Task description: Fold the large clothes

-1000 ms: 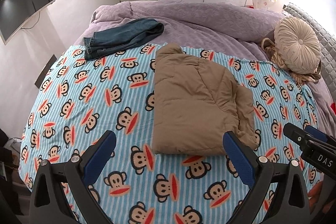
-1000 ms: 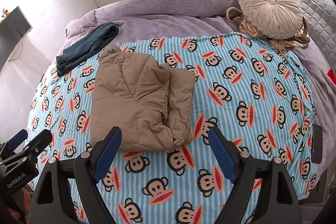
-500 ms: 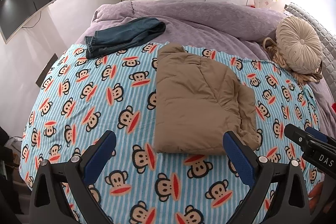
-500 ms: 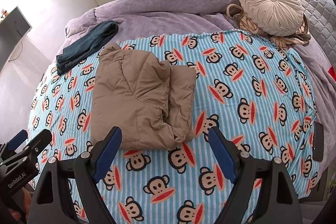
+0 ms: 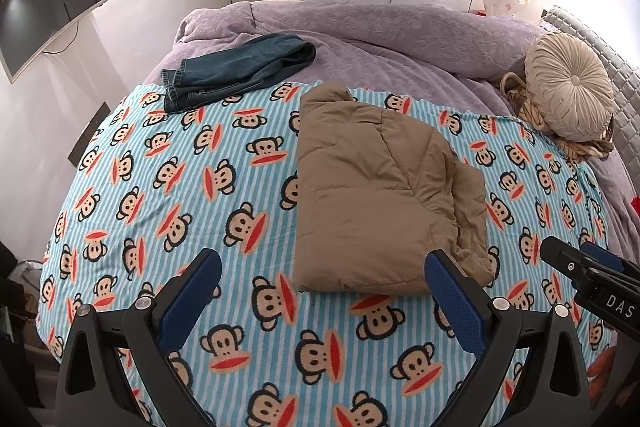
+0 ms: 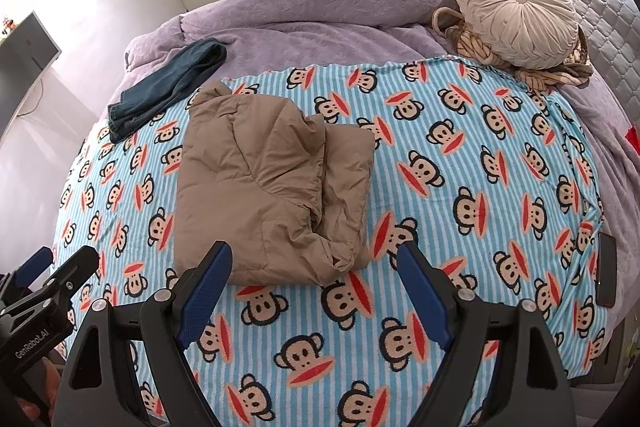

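A tan padded jacket point(image 5: 372, 187) point(image 6: 272, 183) lies folded into a thick rectangle on the monkey-print blanket point(image 5: 180, 195) point(image 6: 480, 187). Folded dark jeans point(image 5: 236, 67) point(image 6: 168, 87) rest at the blanket's far left edge. My left gripper point(image 5: 320, 287) hovers open above the blanket just short of the jacket's near edge, nothing between its blue pads point(image 5: 452, 299). My right gripper point(image 6: 314, 283) also stands open, over the jacket's near right corner, not touching it. Each gripper shows at the edge of the other's view.
A purple quilt point(image 5: 380, 35) covers the far half of the bed. A round beige cushion point(image 5: 568, 87) point(image 6: 516, 11) sits on a woven throw by the quilted headboard. A dark phone point(image 6: 606, 267) lies at the bed's right edge. A wall screen point(image 5: 52, 7) hangs left.
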{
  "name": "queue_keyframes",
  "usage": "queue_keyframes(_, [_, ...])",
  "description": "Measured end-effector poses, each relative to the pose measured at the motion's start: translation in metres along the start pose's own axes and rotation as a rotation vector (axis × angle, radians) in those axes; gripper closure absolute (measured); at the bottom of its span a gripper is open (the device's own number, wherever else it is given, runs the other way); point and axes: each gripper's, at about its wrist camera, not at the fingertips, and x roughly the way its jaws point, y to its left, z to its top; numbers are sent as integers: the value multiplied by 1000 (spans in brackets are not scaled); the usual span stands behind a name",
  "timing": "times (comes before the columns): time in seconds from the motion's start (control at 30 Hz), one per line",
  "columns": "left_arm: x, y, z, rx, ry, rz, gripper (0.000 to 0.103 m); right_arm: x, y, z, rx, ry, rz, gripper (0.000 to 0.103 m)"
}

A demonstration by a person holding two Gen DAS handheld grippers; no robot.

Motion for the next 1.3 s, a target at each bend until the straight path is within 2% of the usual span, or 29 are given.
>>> queue_keyframes(0.6, [-2,1,-3,-15,-4,23,1,0,2,0,1,1,-2,17])
queue_keyframes(1.3, [-3,5,-1,-48,-3,-5,1,0,3,-2,0,3,-7,17])
